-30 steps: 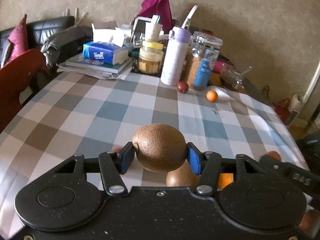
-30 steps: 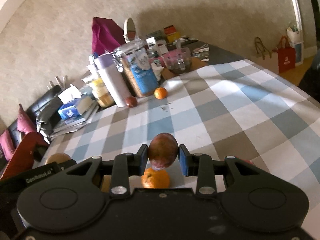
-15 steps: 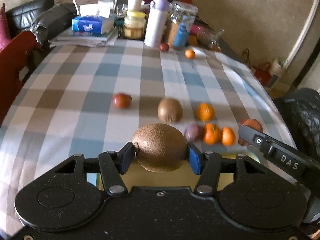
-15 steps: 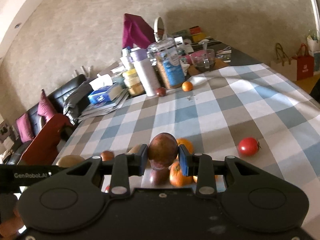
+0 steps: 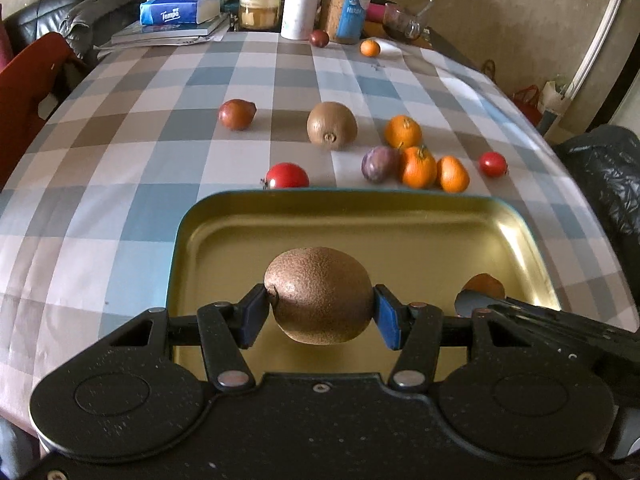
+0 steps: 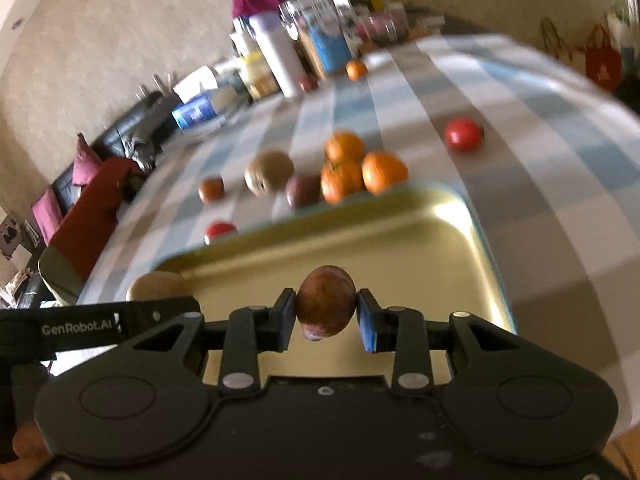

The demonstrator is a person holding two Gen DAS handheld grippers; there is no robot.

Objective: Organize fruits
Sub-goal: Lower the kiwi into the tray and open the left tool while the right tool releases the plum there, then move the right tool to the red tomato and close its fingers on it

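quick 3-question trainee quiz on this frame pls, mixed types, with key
1. True or false: the tray already has loose fruit lying in it.
2. What does the left hand-held gripper hold? A) orange B) kiwi C) tomato
3. Fill in: the right hand-held gripper is shut on a reddish-brown ____, above the tray.

Key:
1. False. Its gold floor is bare in both views; the only fruits over it are the two gripped ones.
2. B
3. fruit (exact kind unclear)

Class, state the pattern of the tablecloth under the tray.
The tablecloth is checked in blue, grey-brown and white; clearest in the left wrist view.
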